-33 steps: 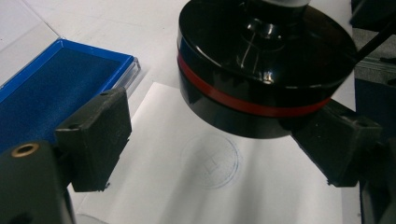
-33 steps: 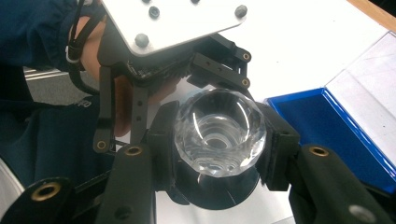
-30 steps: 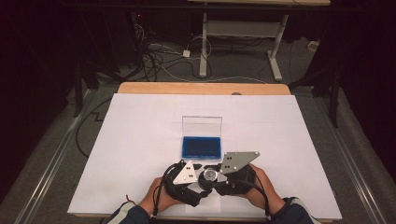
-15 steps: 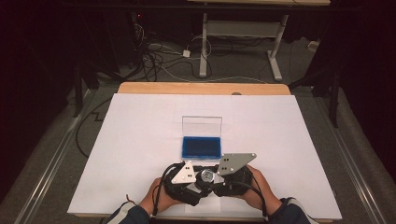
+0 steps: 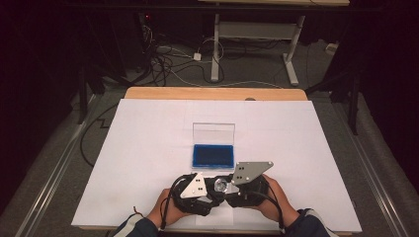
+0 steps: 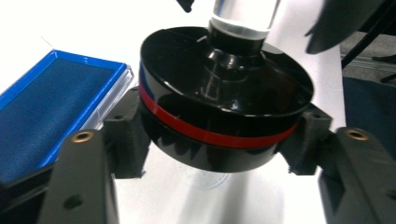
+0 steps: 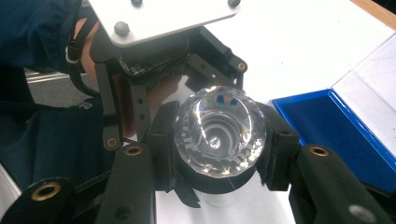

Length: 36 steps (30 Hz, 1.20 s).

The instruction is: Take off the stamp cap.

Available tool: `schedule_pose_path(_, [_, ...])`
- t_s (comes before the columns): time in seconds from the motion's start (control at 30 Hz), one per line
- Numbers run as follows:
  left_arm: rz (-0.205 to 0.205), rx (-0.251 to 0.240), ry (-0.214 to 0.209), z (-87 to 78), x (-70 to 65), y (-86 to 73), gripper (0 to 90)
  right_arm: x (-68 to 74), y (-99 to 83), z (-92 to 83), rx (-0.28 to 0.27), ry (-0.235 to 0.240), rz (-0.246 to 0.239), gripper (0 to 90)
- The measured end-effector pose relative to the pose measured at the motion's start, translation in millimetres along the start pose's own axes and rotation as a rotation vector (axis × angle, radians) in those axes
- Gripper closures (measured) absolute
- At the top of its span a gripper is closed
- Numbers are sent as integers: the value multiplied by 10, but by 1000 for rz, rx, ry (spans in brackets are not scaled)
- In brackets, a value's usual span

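The fingers point(image 6: 126, 140) of the left gripper point(image 5: 210, 190) have just been closing and now pinch the black base point(image 6: 219, 112) of a small stand, one pad on each side of its lower body, just under the red band point(image 6: 205, 135) that rings it. The right gripper point(image 5: 232, 190) has its fingers point(image 7: 163, 140) pressed against the faceted crystal knob point(image 7: 219, 130), which sits between them (a clear neck joins knob and base, as the left gripper view shows from below the rim). Both grippers meet just inside the near edge of the table point(image 5: 148, 148), roughly at its middle, with the crystal knob point(image 5: 221, 185) glinting between the two grey three-cornered plates; the person's hands wrap the gripper bodies from below and dark sleeves enter at the bottom. The piece is held clear of the white table cover, which shows pale beneath the base in the left gripper view. Just beyond the grippers, toward the table's centre, lies an open box point(image 5: 213, 156) with a blue lining, its clear lid point(image 5: 213, 133) standing upright on the far side. Farther still comes the bare wooden far edge point(image 5: 212, 93) of the table.
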<state>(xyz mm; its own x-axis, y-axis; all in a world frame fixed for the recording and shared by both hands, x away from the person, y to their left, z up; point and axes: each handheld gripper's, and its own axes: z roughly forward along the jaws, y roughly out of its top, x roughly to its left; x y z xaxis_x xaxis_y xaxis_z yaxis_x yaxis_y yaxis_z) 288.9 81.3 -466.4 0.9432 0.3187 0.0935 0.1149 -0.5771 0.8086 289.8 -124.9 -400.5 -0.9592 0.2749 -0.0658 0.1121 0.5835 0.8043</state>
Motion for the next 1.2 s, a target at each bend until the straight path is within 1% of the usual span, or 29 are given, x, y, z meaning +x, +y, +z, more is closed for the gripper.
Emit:
schedule_pose_path(0.03, [1,1,7,-2,-1,0,312,0,-1,-2,0,2,-1,563])
schedule_pose_path(0.2, [-2,-12,2,-18,7,-7,312,-10,-9,-13,-2,2,4,563])
schedule_pose_path(0.27, [-2,-18,8,-27,7,-10,313,-17,-11,-16,-5,5,8,563])
schedule_pose_path(0.37, [-1,-22,3,-42,9,-13,313,-23,-16,-19,-1,4,13,563])
schedule_pose_path(0.43, [2,-26,-5,-45,5,-12,336,-25,-21,-19,1,1,13,563])
schedule_pose_path(0.47, [5,-24,-6,-42,1,-9,349,-27,-23,-20,1,2,16,563])
schedule_pose_path(0.7, [9,-21,10,-42,-8,-1,358,-43,-36,-37,-7,1,28,564])
schedule_pose_path(0.8, [15,-16,7,-43,-10,-1,360,-40,-36,-35,-7,2,31,564])
schedule_pose_path(0.83, [13,-12,9,-41,-11,-1,361,-37,-35,-32,-4,2,31,564])
schedule_pose_path(0.87, [7,-10,1,-37,-10,0,361,-36,-36,-29,-3,-1,31,564])
schedule_pose_path(0.93, [12,-6,16,-35,-16,3,362,-37,-38,-26,-2,1,32,564])
schedule_pose_path(1.07, [14,-4,12,-37,-14,6,363,-42,-44,-32,-1,0,38,564])
schedule_pose_path(1.13, [18,-1,19,-38,-16,10,364,-47,-51,-37,-6,0,42,564])
schedule_pose_path(1.17, [10,-4,18,-38,-12,7,364,-47,-51,-40,-3,-2,40,564])
schedule_pose_path(1.2, [11,6,20,-35,-10,5,365,-46,-53,-46,-8,-5,39,565])
